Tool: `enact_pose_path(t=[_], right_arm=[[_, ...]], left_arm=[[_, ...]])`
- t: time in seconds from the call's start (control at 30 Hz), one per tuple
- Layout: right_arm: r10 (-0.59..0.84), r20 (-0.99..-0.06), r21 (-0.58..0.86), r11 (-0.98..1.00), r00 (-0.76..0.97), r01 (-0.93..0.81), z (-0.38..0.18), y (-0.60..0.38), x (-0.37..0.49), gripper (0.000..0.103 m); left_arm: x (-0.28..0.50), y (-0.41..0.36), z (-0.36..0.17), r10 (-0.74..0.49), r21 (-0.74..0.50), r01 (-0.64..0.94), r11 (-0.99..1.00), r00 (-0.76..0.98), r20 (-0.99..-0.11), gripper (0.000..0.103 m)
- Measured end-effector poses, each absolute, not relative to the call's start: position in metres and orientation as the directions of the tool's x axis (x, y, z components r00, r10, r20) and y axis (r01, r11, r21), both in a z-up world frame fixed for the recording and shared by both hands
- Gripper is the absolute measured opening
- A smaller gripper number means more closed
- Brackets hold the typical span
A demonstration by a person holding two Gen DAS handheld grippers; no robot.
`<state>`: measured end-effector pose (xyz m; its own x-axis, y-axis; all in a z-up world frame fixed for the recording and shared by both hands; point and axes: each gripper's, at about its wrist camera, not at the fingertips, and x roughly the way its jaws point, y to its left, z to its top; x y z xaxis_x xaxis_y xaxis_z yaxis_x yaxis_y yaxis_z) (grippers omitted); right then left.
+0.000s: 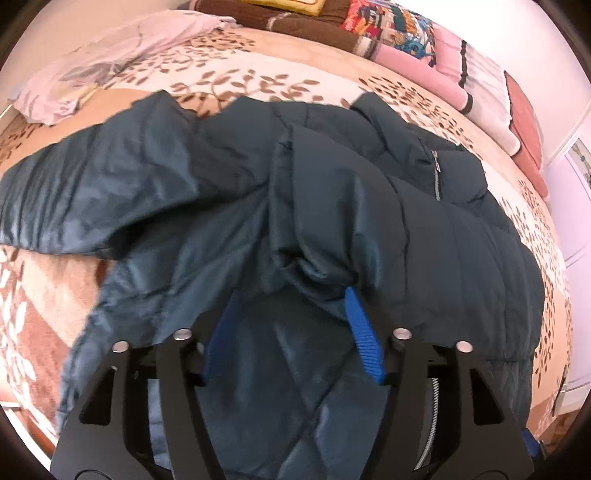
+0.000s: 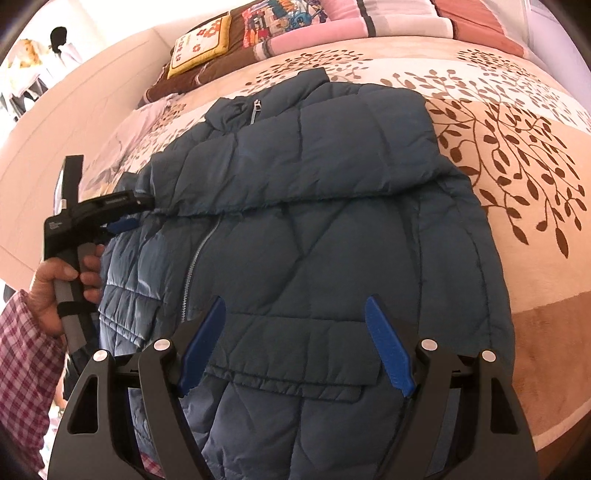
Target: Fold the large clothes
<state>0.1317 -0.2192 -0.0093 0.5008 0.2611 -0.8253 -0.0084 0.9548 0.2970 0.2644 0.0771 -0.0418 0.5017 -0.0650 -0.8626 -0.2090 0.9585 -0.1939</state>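
A dark blue quilted jacket (image 2: pixel 314 221) lies on the bed, one sleeve folded across its chest. My left gripper (image 1: pixel 291 295) has its blue fingers (image 1: pixel 364 332) wide apart with jacket fabric bunched between and over the tips; it also shows in the right wrist view (image 2: pixel 125 214) at the jacket's left edge, by the sleeve cuff. The other sleeve (image 1: pixel 85 184) stretches out to the left. My right gripper (image 2: pixel 295 314) is open and empty, hovering over the jacket's lower front near the pocket flap (image 2: pixel 295 350).
The bed has a cream and tan blanket (image 2: pixel 517 166) with brown leaf print. Pillows and folded blankets (image 2: pixel 295 22) are stacked at the headboard. A pale lilac cloth (image 1: pixel 92 66) lies at the far left. A white wall or cupboard (image 1: pixel 576 206) borders the right.
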Motion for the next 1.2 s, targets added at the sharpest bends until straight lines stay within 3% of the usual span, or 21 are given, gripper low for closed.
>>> enact_pose_path(t=[0.17, 0.4, 0.73, 0.87, 1.03, 1.1, 1.17, 1.2], right_arm=[[0.26, -0.832, 0.281, 0.959, 0.49, -0.032, -0.01, -0.207, 0.132, 0.076], [0.259, -0.848, 0.255, 0.964, 0.462, -0.072, -0.013, -0.182, 0.135, 0.076], [0.253, -0.859, 0.22, 0.967, 0.445, -0.125, -0.012, -0.152, 0.142, 0.076], [0.243, -0.867, 0.206, 0.97, 0.435, -0.13, -0.013, -0.145, 0.144, 0.076], [0.241, -0.876, 0.212, 0.97, 0.418, -0.116, -0.017, -0.142, 0.147, 0.076], [0.239, -0.878, 0.21, 0.971, 0.415, -0.115, -0.018, -0.141, 0.148, 0.076], [0.235, -0.878, 0.203, 0.972, 0.416, -0.12, -0.017, -0.139, 0.148, 0.076], [0.232, -0.879, 0.198, 0.972, 0.417, -0.122, -0.017, -0.138, 0.148, 0.076]], left_arm=[[0.241, 0.126, -0.029, -0.098, -0.277, -0.261, 0.925, 0.54, -0.836, 0.067], [0.205, 0.252, -0.045, -0.095, -0.478, -0.537, 0.695, 0.591, -0.801, 0.07], [0.173, 0.381, -0.071, 0.103, -0.554, -0.714, 0.428, 0.648, -0.755, 0.069], [0.171, 0.412, -0.089, 0.094, -0.601, -0.724, 0.339, 0.662, -0.744, 0.056], [0.175, 0.425, -0.09, 0.11, -0.646, -0.691, 0.326, 0.706, -0.7, 0.053], [0.18, 0.431, -0.093, 0.105, -0.655, -0.686, 0.316, 0.712, -0.695, 0.042], [0.177, 0.437, -0.097, 0.1, -0.654, -0.691, 0.307, 0.707, -0.7, 0.02], [0.178, 0.44, -0.1, 0.092, -0.652, -0.695, 0.303, 0.702, -0.706, 0.015]])
